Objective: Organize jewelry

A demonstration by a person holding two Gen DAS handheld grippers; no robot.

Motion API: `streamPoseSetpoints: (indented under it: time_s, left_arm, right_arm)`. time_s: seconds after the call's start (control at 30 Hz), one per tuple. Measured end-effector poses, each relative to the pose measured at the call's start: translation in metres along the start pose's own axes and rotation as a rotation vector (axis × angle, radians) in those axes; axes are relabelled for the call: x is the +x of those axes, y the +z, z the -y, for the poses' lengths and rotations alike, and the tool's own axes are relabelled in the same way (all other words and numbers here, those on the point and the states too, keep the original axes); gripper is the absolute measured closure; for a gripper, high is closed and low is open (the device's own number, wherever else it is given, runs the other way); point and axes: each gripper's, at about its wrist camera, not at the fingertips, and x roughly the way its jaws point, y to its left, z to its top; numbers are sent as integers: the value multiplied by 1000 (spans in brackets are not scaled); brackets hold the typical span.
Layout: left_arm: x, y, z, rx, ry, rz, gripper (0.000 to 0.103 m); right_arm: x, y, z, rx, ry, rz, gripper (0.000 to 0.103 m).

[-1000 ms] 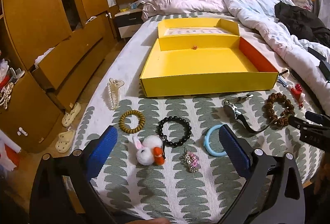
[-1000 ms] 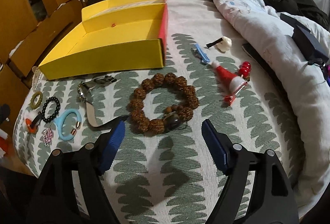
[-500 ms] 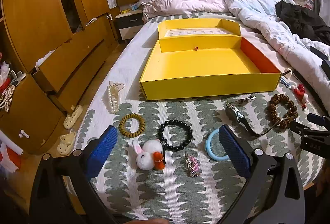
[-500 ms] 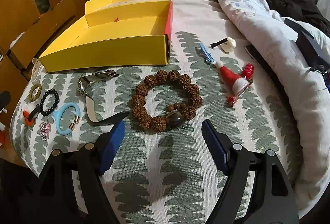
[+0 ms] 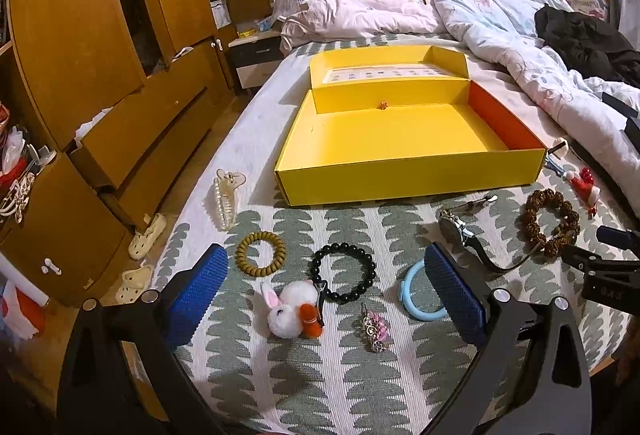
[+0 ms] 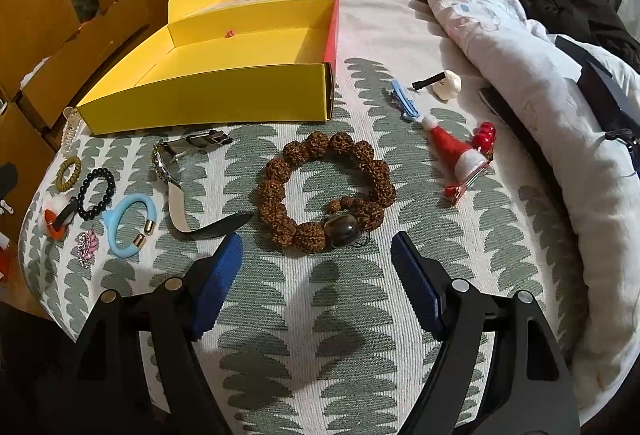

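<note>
An open yellow box [image 5: 408, 177] [image 6: 208, 103] sits empty on the patterned bedspread. In front of it lie a black bead bracelet [image 5: 343, 272], an olive hair coil [image 5: 261, 253], a white bunny pompom [image 5: 289, 309], a pink brooch [image 5: 376, 327], a blue bangle [image 5: 418, 295], a watch [image 6: 172, 171] and a brown seed bracelet [image 6: 326, 191]. My left gripper [image 5: 326, 283] hovers open above the black bracelet and bunny. My right gripper [image 6: 318, 263] is open just short of the brown bracelet. Neither holds anything.
A pearl hair claw [image 5: 226, 195] lies left of the box. A blue clip [image 6: 405, 101], a Santa-hat clip [image 6: 454, 151] and a white charm [image 6: 446, 85] lie to the right. A rumpled duvet [image 6: 500, 27] borders the right; wooden drawers [image 5: 132, 139] stand beyond the bed's left edge.
Both views have tilted up slightly, so the items sit a little lower in frame. Nothing on the bed has moved and both grippers stay open.
</note>
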Motion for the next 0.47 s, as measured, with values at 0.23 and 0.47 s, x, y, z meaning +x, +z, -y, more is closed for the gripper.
streamPoseSetpoints:
  time_s: [0.23, 0.47]
  left_arm:
    - [0, 1, 1, -2, -9, -14, 6]
    - [1, 0, 3, -7, -13, -29, 6]
  right_arm:
    - [1, 0, 0, -3, 1, -2, 25]
    - [2, 0, 0, -6, 0, -7, 25]
